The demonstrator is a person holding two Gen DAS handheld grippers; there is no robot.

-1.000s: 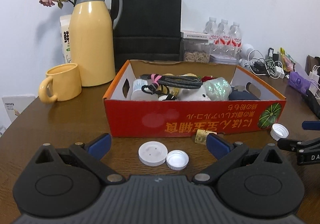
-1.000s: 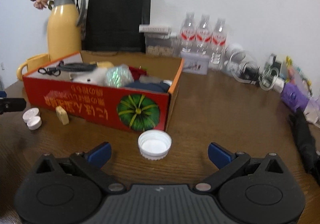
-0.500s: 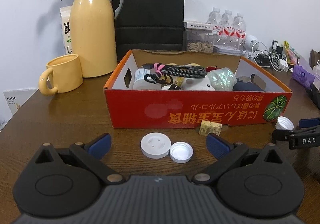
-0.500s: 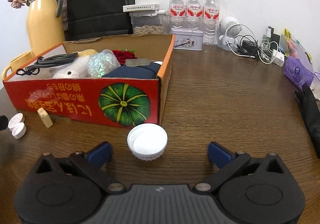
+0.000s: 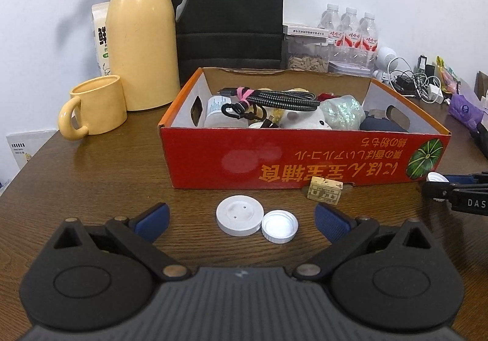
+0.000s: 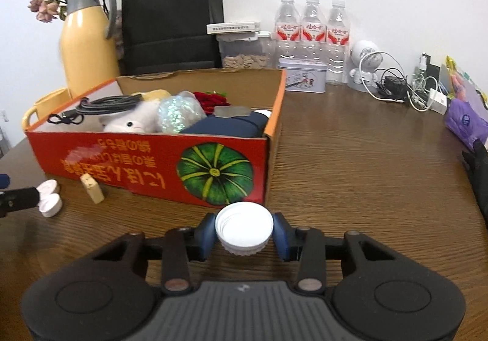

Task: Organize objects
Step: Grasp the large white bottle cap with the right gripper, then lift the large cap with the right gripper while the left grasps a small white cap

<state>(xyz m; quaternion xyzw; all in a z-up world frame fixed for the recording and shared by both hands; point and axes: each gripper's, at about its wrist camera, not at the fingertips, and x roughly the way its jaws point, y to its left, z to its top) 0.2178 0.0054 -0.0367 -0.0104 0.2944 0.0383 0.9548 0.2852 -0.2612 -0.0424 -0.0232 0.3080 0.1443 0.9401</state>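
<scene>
A white cap (image 6: 244,232) is clamped, apparently firmly, by the just-closing right tongs (image 6: 244,234); the left tongs (image 5: 241,216) are held wide open and empty above the desk (image 5: 91,182).

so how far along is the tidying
Done: the red box already holds a cable, a plush toy and other bits. In hand: the right gripper has just been closing its jaws onto a white cap. Left: the disc, small cap and cork, with the left gripper open over them.
</scene>
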